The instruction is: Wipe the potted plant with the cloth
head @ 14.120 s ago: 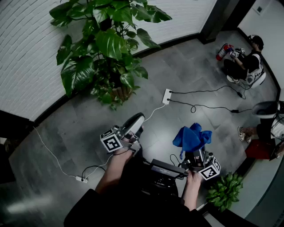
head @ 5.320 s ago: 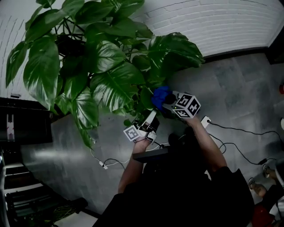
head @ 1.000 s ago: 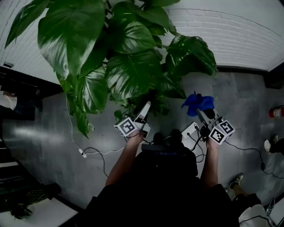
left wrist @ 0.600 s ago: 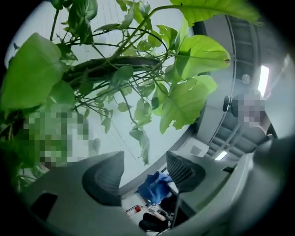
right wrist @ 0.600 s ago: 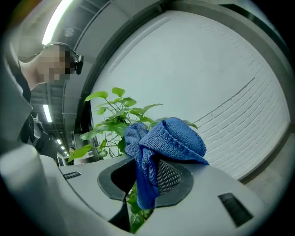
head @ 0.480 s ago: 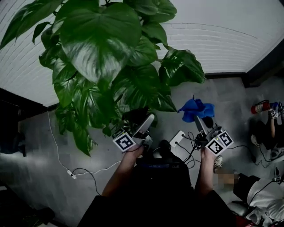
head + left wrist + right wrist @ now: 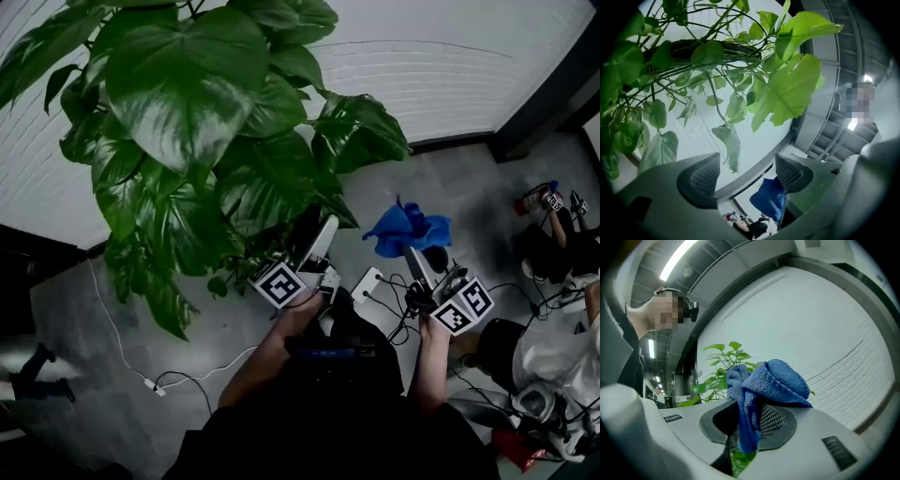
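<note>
The nubby blue cloth [image 7: 771,380] is held bunched between the ribbed jaws of the right gripper [image 7: 413,264]. The left gripper [image 7: 745,178] is released; its jaws have just been opening, and nothing is caught between them. Just beyond, broad glossy heart-shaped leaves of the potted plant [image 7: 187,103] are seen against a white brick wall [image 7: 450,75]. The plant's dark stem [image 7: 717,46] is shown only in the left gripper view.

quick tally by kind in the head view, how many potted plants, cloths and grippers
potted plant: 1
cloth: 1
grippers: 2 (left gripper, right gripper)
total: 4
</note>
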Demonstrator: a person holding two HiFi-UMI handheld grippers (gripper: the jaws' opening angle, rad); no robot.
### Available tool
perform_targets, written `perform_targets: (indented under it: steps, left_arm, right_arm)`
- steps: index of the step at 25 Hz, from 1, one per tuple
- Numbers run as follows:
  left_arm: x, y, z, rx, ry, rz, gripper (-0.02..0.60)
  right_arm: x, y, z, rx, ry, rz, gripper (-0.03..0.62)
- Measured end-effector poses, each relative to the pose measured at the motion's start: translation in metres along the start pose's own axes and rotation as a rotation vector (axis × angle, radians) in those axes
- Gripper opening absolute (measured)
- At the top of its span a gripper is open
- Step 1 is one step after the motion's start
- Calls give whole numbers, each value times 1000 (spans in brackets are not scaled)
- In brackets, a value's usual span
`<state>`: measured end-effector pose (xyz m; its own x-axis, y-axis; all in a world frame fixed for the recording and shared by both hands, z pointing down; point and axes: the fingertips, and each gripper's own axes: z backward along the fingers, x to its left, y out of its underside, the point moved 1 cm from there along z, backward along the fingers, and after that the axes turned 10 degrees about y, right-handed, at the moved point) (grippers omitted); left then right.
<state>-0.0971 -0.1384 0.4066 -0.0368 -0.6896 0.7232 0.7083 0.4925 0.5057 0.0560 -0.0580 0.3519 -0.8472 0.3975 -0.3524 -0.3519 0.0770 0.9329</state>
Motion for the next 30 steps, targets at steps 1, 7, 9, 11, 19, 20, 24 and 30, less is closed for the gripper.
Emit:
perform_targets:
  steps: [1,7,9,11,19,20,24,30]
  left_arm:
    - [4,2,-4,-12,-6,22,364]
    - [28,1,-37,-157,-22,127,364]
    - [40,-4,-49,-231,-23,149,365]
    - [54,-8,-58,-308,-24,174,379]
    - [80,-42,-62,-490,-35,68,322]
    - [75,-47,-63,-468,-40,8,277]
    - [54,-50,-64,-335,-70,-244,114]
    - [46,-49,-68,-269,-47,-303,87]
  right_arm:
    - [-2,-3,-1,-4,-3,4,104]
    - [-23,-29,-24,-37,-80,16,104]
    - [-33,-39,-34,-45,-120,28,104]
    - [-41,-48,-43,-47,-165,36,104]
    - [-52,-57,-86,-12,-354,35,104]
    - [-50,-58,-90,-7,-370,41,104]
    - [-41,-70,-105,11,-426,86,104]
    - [-11,-90,-146,50,-479,180,104]
